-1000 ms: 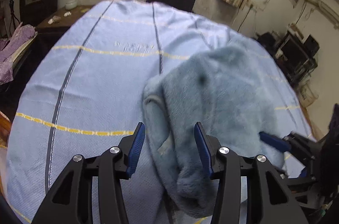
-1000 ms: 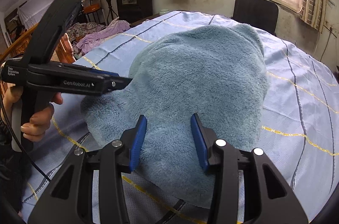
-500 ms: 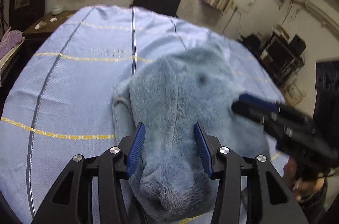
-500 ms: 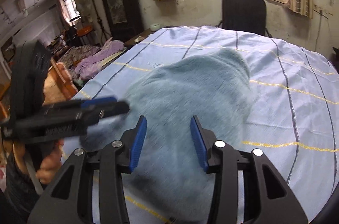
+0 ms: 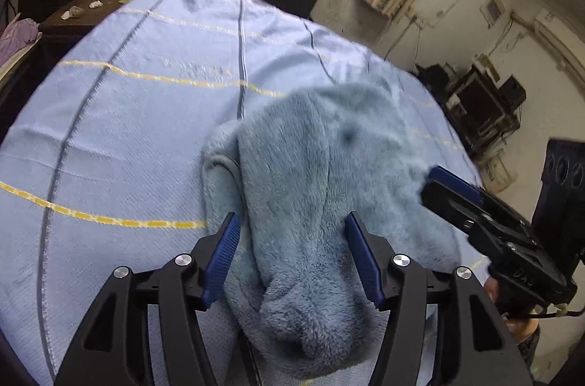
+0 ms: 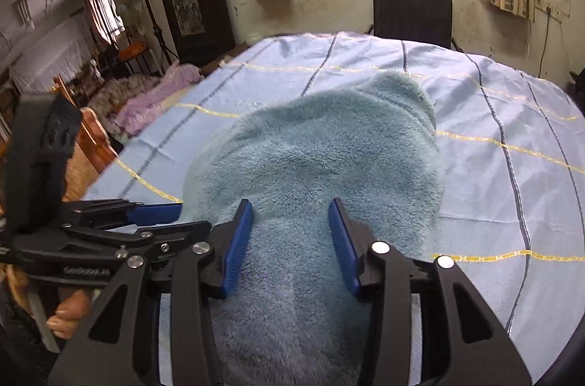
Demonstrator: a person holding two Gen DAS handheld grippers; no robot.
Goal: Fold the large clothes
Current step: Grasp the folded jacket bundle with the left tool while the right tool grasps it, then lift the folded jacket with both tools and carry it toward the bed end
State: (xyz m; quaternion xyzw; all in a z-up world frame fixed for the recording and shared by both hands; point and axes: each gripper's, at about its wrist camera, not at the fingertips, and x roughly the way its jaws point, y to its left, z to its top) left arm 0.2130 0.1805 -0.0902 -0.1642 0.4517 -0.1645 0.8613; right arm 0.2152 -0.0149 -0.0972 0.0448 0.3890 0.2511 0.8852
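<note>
A fluffy blue-grey fleece garment (image 5: 310, 166) lies folded in a thick heap on the striped light blue sheet (image 5: 128, 130). My left gripper (image 5: 292, 217) straddles its near, rounded end. Its jaws are opening and the blue pads stand just off the fleece. The right gripper (image 5: 451, 183) reaches in from the right over the garment's edge. In the right wrist view the garment (image 6: 329, 148) spreads ahead, and my right gripper (image 6: 290, 203) hovers over its near part with the jaws opening, fleece below and between them. The left gripper (image 6: 190, 219) lies at the garment's left edge, held by a hand (image 6: 69, 313).
A black chair (image 6: 411, 13) stands behind the bed under a bright window. Purple clothes (image 6: 157, 97) and a wooden chair (image 6: 91, 144) lie off the bed's left side. A dark side table (image 5: 84, 13) holds a small bowl. Shelves with equipment (image 5: 479, 108) stand on the right.
Both pairs of jaws stand wider than half a second ago. The left gripper shifted over the garment's near end, which now sits between its jaws. The right view rolled and pulled slightly back.
</note>
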